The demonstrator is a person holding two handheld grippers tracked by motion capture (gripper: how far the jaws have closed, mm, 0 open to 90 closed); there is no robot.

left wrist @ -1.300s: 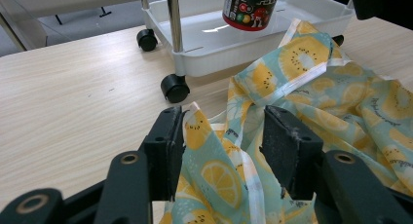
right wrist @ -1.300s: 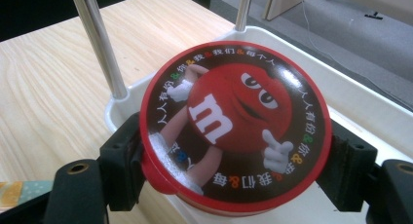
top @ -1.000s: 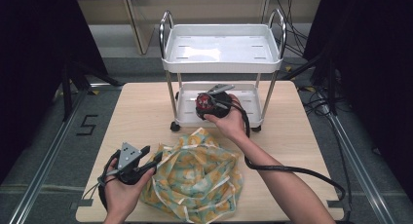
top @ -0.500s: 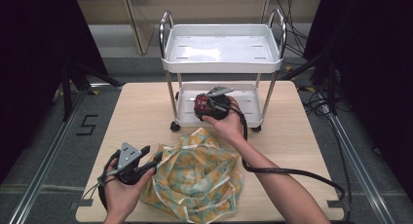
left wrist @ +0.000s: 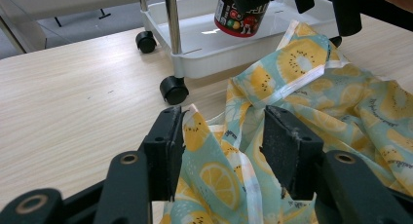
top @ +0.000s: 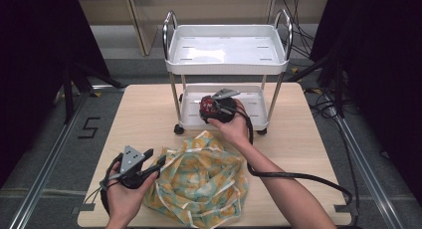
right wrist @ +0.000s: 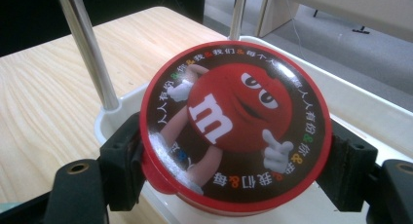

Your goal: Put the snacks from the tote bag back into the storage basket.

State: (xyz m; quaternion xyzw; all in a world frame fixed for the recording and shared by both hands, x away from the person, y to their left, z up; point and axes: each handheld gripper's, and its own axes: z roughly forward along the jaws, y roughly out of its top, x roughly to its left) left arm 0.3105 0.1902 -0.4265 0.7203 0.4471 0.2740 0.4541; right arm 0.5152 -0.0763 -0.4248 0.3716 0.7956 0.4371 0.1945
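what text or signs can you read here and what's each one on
"m": on the red character on the lid of the candy tub clamped in the right gripper.
Ring of Chinese characters around that lid: too blurred to quote surely.
"5": marked on the floor.
Small print on the fruit-pattern cloth: unreadable.

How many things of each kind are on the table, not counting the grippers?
Cart: 1
Candy tin: 1
Fruit-print cloth bag: 1
Total: 3
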